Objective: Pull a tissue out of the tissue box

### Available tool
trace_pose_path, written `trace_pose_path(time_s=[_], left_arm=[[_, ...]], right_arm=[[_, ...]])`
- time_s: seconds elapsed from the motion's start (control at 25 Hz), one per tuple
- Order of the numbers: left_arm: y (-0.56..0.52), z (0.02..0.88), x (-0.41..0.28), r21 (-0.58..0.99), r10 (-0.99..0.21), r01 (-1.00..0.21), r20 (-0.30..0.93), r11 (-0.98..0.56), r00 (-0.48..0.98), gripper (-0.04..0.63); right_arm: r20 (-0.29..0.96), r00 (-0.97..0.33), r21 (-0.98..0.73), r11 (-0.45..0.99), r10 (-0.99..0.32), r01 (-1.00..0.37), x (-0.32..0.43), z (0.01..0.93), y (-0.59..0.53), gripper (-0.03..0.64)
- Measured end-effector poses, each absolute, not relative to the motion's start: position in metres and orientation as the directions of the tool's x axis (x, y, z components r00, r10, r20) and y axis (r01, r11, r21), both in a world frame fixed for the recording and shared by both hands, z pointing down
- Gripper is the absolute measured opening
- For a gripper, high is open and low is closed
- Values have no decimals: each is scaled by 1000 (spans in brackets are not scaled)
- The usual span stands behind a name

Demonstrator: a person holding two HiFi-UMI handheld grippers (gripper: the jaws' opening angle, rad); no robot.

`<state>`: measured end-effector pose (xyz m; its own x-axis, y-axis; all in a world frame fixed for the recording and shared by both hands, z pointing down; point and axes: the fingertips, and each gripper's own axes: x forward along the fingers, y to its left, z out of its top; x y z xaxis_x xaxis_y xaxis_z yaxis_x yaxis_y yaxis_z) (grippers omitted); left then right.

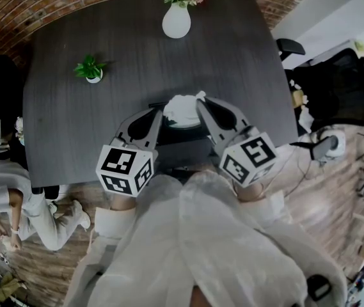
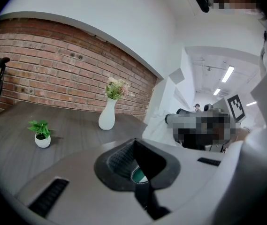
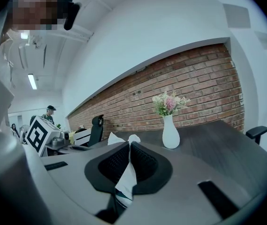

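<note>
The pull is begun but not finished, as far as the views show. The box (image 1: pixel 183 128) sits at 6 o'clock on the dark tabletop (image 1: pixel 73 120), close to the near edge. The tissue (image 1: pixel 182 106) stands up from its top in a white bunch.

The right hand-held gripper (image 3: pixel 129 146) comes in from 3 o'clock of the box. Its jaws are closed on the tissue: in its own view a white fold runs down between the two ribbed pads and hangs out below them. So the grasp, the first part of the job, looks made.

The left hand-held gripper (image 2: pixel 135 145) lies at 9 o'clock of the box with its jaws fully together and nothing held. Only a sliver of something green and white shows through the gap behind them, probably the box top. Its tip is just beside the box. I cannot tell whether it touches it, so I cannot say it is steadying the box.

What is left is the draw itself. In the head view the tissue is bunched right over the box, not lifted clear of it, and its lower end is hidden, so it seems to be in the opening yet. I judge the right hand must carry it up and away until the sheet comes free, without dragging the light box along.

The vase (image 1: pixel 176 19) at 12 o'clock and the plant (image 1: pixel 92 69) at 10 o'clock stand well apart from the work.
</note>
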<state>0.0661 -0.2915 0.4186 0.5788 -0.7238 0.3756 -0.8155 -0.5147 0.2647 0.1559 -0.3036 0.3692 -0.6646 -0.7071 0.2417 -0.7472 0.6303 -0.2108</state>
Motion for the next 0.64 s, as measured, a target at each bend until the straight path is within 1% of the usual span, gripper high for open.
trace_pose_path(time_s=[0.64], left_arm=[[-288,423,63,280,-722,-817,383,-504,576,5]], right_arm=[[248,-663,-213,628,-706,-748,158,371,-300,14]])
